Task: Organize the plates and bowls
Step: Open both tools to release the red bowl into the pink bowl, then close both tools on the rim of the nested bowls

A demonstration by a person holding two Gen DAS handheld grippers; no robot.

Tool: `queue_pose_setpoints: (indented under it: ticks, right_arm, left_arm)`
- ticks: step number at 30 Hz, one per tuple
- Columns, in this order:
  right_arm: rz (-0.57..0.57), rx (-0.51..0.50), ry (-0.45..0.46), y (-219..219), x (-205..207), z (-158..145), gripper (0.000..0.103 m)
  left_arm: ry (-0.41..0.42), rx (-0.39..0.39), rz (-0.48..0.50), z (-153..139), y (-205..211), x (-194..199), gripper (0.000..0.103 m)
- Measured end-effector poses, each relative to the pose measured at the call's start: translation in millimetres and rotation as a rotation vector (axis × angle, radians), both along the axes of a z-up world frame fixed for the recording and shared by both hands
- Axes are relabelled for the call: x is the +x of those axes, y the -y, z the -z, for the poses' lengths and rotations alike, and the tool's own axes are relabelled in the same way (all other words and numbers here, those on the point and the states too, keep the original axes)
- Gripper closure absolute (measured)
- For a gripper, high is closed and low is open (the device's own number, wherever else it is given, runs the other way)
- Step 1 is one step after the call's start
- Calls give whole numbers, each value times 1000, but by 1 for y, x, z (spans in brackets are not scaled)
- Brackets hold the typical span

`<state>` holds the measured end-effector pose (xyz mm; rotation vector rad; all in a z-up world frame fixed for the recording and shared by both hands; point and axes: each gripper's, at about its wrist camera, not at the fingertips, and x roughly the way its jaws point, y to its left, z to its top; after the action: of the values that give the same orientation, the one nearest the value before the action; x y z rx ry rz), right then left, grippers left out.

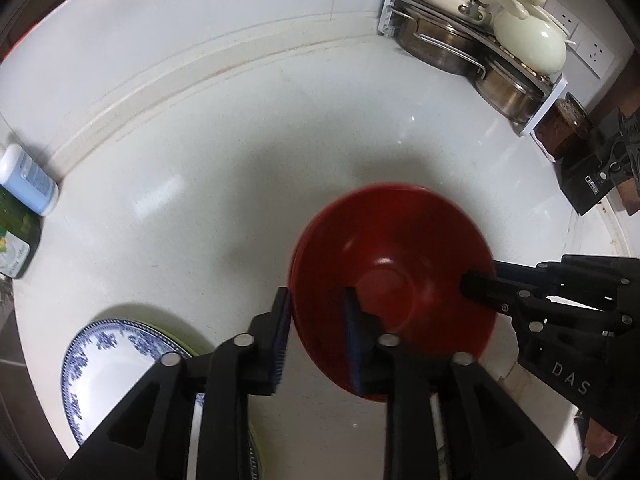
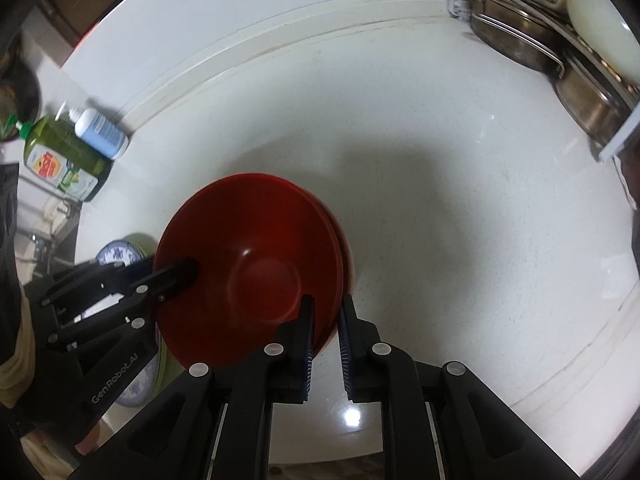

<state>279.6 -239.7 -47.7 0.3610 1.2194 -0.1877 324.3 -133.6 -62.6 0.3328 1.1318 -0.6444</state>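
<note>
A stack of red bowls (image 1: 394, 280) is held tilted above the white counter (image 1: 224, 184); it also shows in the right wrist view (image 2: 256, 264). My left gripper (image 1: 318, 334) straddles the stack's left rim, one finger inside and one outside. My right gripper (image 2: 325, 340) is shut on the stack's right rim; it shows at the right in the left wrist view (image 1: 480, 284). A blue-and-white plate (image 1: 116, 364) lies on a green plate at the lower left, also seen in the right wrist view (image 2: 118, 254).
A rack of steel pots and cream lids (image 1: 480, 36) stands at the back right, a dark jar (image 1: 564, 128) beside it. A blue-white bottle (image 2: 100, 132) and green soap bottle (image 2: 60, 156) lie at the left by the backsplash.
</note>
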Motion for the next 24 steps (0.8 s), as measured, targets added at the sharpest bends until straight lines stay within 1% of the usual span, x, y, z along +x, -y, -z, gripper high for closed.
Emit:
queue_pose_setpoints:
  ticks: [1,2,3,9,11,16,20,22,24]
  right_arm:
    - [-12,-8,1,-3,1,-1,88]
    - [-23,-18,7,-5,1,-1,88]
    - [-28,-31,14,-6,1,-3,86]
    - [-28,-79,35,-6,0,-13,78]
    - [-23,-92,49,-6,-2,-18,73]
    - [7,-94,106,-8,-6,-32,73]
    - [36,-87,121,-7,-9,-37,73]
    - [59,-90,133,-4,-10,-39,73]
    - [87,-99,141,-1,-11,-40,73]
  left_arm:
    - [6,-5,1,-2,-1,1,68]
    - [10,-9,0,-4,-2,1,60]
    - [14,-14,-2,-5,-3,2,57]
    - [33,-34,-17,-16,-10,4,57]
    - [37,-44,-21,-20,-13,4,57]
    - [49,-60,-24,-30,-16,5,53]
    - [69,-60,-35,-36,-20,7,52]
    - [84,-51,-44,-37,-22,9,49]
    - [95,-38,-55,-36,-23,11,48]
